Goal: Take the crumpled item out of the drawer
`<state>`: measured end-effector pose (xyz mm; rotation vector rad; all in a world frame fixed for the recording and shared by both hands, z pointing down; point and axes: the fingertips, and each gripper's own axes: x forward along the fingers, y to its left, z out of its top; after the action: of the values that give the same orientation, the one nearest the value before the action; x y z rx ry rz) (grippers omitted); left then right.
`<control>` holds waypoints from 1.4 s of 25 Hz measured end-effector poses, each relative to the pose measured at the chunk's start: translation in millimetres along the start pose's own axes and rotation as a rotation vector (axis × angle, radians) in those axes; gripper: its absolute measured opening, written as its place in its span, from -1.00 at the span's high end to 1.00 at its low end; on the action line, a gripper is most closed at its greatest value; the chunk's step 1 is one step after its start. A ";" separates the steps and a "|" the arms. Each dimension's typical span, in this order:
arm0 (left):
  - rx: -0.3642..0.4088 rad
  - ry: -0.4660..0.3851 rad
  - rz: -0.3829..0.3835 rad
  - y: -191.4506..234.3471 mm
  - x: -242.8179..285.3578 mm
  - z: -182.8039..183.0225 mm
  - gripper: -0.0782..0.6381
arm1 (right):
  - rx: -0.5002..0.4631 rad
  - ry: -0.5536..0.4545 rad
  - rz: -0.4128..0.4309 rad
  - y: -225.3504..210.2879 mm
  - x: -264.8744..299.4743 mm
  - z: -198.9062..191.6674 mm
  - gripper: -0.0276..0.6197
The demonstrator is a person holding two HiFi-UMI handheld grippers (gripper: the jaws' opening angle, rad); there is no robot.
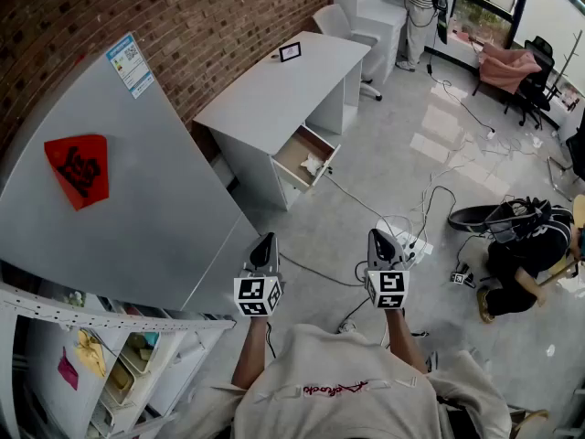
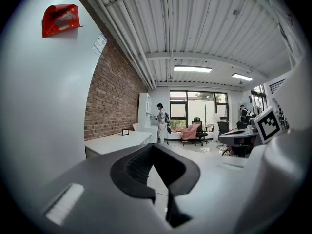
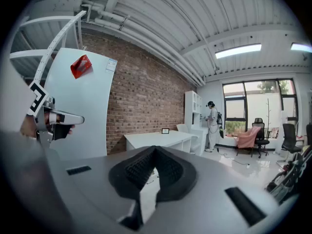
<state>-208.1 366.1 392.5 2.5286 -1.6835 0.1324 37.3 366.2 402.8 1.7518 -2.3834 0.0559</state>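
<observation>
A white desk [image 1: 274, 85] stands along the brick wall, and its lower drawer [image 1: 291, 152] is pulled out. Inside the drawer lies a pale crumpled item [image 1: 312, 164]. My left gripper [image 1: 265, 241] and right gripper [image 1: 379, 236] hang side by side in the air over the floor, well short of the drawer. Both are shut with nothing between the jaws. The desk top also shows in the left gripper view [image 2: 117, 141] and in the right gripper view [image 3: 156, 138]; the drawer is hidden in both.
A tall grey cabinet [image 1: 119, 181] with a red paper tag stands at my left, with wire shelves below it. Cables and a power strip [image 1: 411, 243] lie on the floor ahead. A person crouches at the right [image 1: 516, 263]; another stands at the back [image 1: 422, 7].
</observation>
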 end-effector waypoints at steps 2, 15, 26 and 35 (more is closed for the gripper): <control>0.000 -0.001 -0.002 -0.8 -0.2 0.6 0.81 | 0.001 0.005 -0.006 -3.2 -2.2 -0.6 0.88; -0.016 0.004 -0.009 -19.2 0.7 -6.3 0.81 | 0.016 -0.007 0.014 -14.5 -13.4 -2.6 0.88; 0.000 0.025 0.000 -58.2 11.0 -9.4 0.81 | 0.025 0.008 0.063 -44.0 -20.8 -18.4 0.88; -0.005 0.046 0.012 -87.9 21.4 -18.6 0.81 | 0.025 0.015 0.097 -69.6 -18.2 -26.1 0.88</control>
<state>-119.1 382.7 410.6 2.4918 -1.6805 0.1858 111.9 365.8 419.9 1.6393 -2.4657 0.1116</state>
